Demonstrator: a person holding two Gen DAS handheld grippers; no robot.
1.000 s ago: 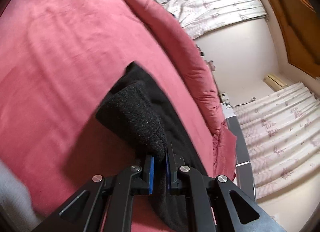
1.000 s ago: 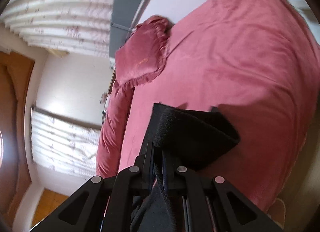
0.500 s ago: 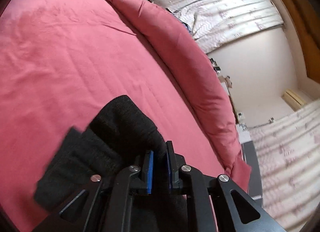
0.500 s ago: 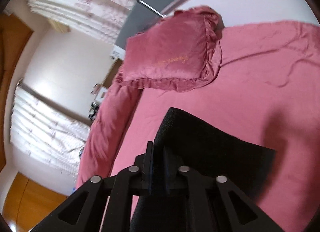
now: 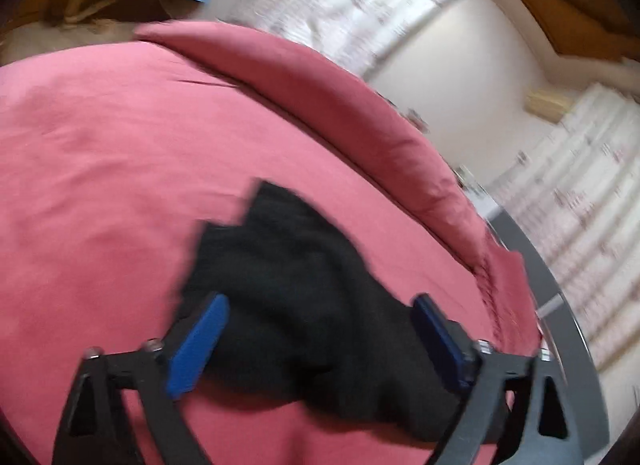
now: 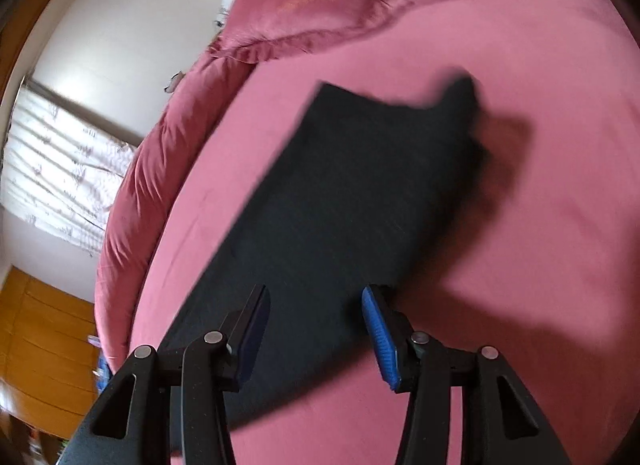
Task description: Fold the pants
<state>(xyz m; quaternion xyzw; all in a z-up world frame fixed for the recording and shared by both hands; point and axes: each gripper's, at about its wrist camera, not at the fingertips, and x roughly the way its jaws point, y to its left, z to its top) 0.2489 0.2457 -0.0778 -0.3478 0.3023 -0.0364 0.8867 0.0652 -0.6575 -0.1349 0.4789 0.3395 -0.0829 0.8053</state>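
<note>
The black pants [image 5: 304, 297] lie folded on the pink bed sheet [image 5: 100, 169]. In the right wrist view the pants [image 6: 360, 193] form a long flat strip with one corner sticking up at the far end. My left gripper [image 5: 320, 339] is open, its blue pads on either side of the near bunched end, holding nothing. My right gripper [image 6: 316, 335] is open above the near part of the pants, holding nothing. Both views are motion-blurred.
A rolled pink duvet [image 5: 360, 117] runs along the far side of the bed. A pink frilled pillow [image 6: 320, 5] lies at the head. Curtains [image 5: 580, 201] and white walls stand behind. A wooden wardrobe [image 6: 44, 341] is at the left.
Both grippers were shut on the pants and carried the fold over; now both have opened and let go, and the pants lie on the bed.
</note>
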